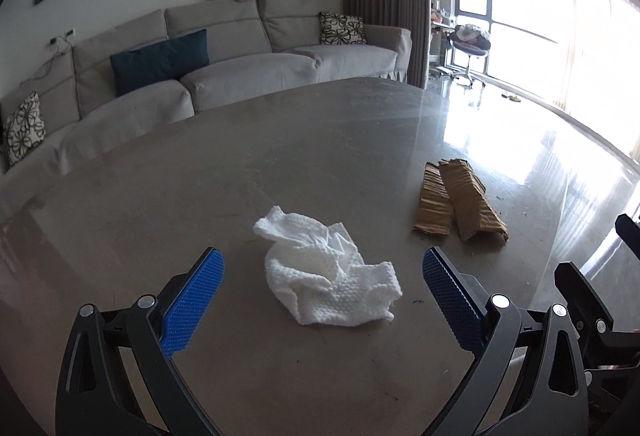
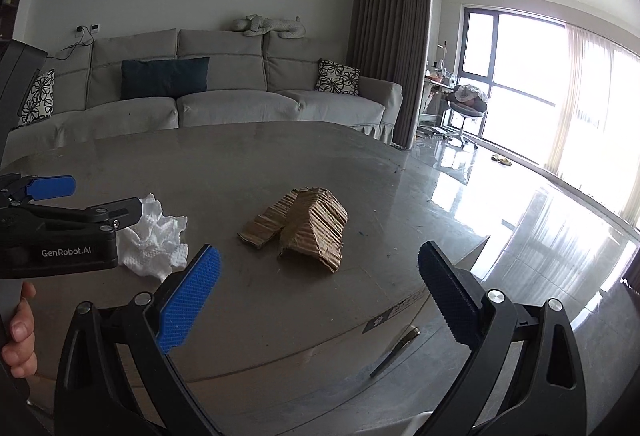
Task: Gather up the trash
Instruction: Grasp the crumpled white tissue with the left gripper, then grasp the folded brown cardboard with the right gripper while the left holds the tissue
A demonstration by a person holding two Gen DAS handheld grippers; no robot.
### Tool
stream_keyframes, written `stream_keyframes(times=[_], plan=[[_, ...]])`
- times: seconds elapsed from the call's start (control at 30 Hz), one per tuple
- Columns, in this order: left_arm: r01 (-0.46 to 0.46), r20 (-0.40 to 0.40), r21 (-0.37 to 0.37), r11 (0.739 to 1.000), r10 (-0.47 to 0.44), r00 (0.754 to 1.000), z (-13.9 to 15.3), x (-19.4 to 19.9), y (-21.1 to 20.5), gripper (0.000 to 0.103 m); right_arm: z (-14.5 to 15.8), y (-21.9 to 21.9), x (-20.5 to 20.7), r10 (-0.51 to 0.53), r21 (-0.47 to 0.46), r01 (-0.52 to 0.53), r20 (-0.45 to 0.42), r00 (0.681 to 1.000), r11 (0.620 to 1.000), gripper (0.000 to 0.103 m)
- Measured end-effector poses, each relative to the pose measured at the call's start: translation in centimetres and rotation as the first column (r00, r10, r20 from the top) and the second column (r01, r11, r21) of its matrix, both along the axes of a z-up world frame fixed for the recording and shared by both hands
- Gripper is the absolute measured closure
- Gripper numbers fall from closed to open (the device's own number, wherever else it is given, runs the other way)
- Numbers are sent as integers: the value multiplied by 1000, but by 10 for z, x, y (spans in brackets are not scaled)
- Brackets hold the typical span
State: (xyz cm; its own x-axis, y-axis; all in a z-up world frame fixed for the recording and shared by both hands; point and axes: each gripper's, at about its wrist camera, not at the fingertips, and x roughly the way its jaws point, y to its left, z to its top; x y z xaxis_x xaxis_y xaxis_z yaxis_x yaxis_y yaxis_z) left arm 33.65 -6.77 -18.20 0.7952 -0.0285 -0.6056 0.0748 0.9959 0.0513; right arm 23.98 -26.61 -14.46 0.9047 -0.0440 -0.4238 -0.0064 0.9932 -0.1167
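Note:
A crumpled white paper towel [image 1: 330, 270] lies on the grey round table [image 1: 280, 140]. My left gripper [image 1: 322, 260] is open, its blue pads on either side of the towel and just short of it. A piece of folded brown corrugated cardboard [image 1: 456, 202] lies to the right of the towel. In the right wrist view the cardboard [image 2: 306, 226] sits ahead of my right gripper [image 2: 318, 260], which is open and empty. The towel [image 2: 154, 240] shows there at the left, partly hidden by the left gripper [image 2: 76, 196].
A grey sofa [image 2: 224, 96] with cushions stands behind the table. The table's right edge [image 2: 460, 268] drops to a shiny tiled floor [image 2: 540, 220]. A window and a stool [image 2: 466, 112] are at the far right.

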Motion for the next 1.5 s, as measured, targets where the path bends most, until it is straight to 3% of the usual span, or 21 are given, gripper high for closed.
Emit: stream_keyframes(times=[0.47, 0.63, 0.8, 0.9, 1.0, 1.03, 1.07, 1.1, 1.17, 1.3, 1.5], plan=[[-7, -114, 85, 996, 17, 993, -40, 44, -6, 4, -23, 15, 55, 10, 39, -8, -65, 998, 999, 5], [-27, -244, 103, 994, 52, 968, -57, 61, -3, 4, -26, 15, 58, 7, 41, -4, -74, 997, 999, 5], [-49, -312, 23, 999, 54, 949, -60, 66, 15, 3, -24, 18, 55, 11, 43, -8, -68, 998, 999, 5], [-44, -312, 21, 999, 48, 949, -59, 62, 18, 5, -21, 20, 53, 15, 33, -13, -59, 998, 999, 5], [7, -286, 20, 1000, -1, 958, -55, 54, 7, 27, -20, 20, 50, 15, 30, -13, -57, 998, 999, 5], [32, -272, 29, 999, -23, 962, -53, 49, 1, 43, -20, 19, 50, 13, 29, -11, -57, 998, 1000, 5], [44, -256, 56, 997, -28, 966, -52, 43, -6, 75, -19, 19, 51, 13, 29, -11, -59, 998, 1000, 5], [49, -248, 87, 995, -26, 968, -52, 39, -11, 88, -18, 18, 50, 12, 29, -11, -59, 998, 1000, 5], [46, -235, 95, 994, -23, 972, -52, 33, -15, 88, -17, 17, 49, 10, 27, -9, -56, 998, 1000, 5], [36, -257, 24, 999, -29, 966, -47, 34, -8, 88, -15, 16, 49, 8, 28, -6, -52, 999, 1000, 5], [15, -178, -13, 1000, -17, 984, -24, 31, -1, 88, -17, 13, 55, -2, 35, 4, -54, 999, 999, 5]])
